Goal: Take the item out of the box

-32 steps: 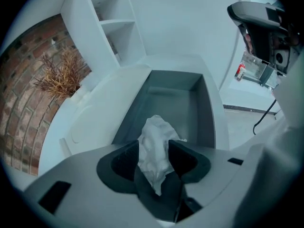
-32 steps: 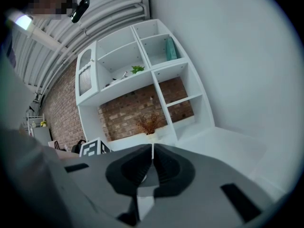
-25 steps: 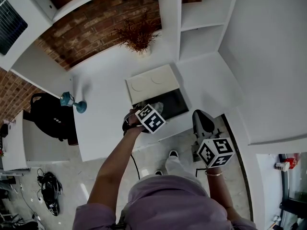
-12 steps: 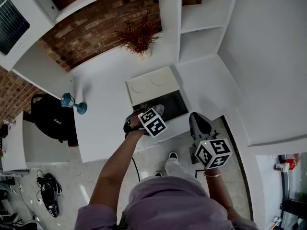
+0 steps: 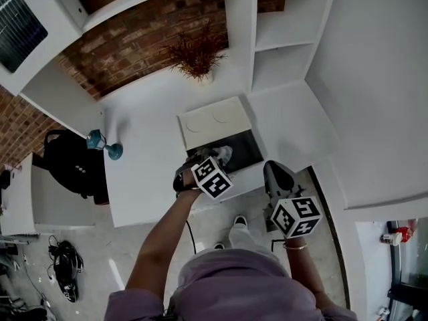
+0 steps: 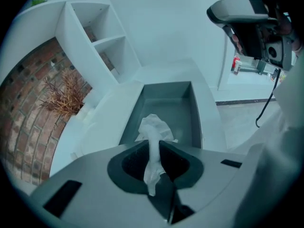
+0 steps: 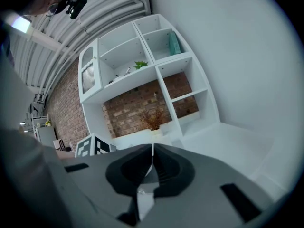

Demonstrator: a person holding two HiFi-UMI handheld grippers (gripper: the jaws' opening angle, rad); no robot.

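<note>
- Where the white counter (image 5: 147, 169) runs up to a brick wall (image 5: 134, 42), I log white shelves (image 5: 287, 39), a dried plant (image 5: 196, 53), a teal ornament (image 5: 101, 143) well left of the box (image 6: 195, 113), and a black bag (image 5: 70, 162) beyond the counter's left edge.
- Hard to make out: in the head view the marker cube on the left gripper (image 6: 154, 148) covers the box's near end. I cannot tell whether the far clump of the tissue (image 6: 153, 126) touches the box floor.
- Box: near the counter's front edge, dark inside, lid (image 5: 214, 122) laid back flat behind it.
- Tissue: white, crumpled, over the open box, pinched in the left gripper, whose jaws have just been closing onto it.
- Right gripper (image 7: 152, 150): jaws clenched together, nothing between them, right of the box.
</note>
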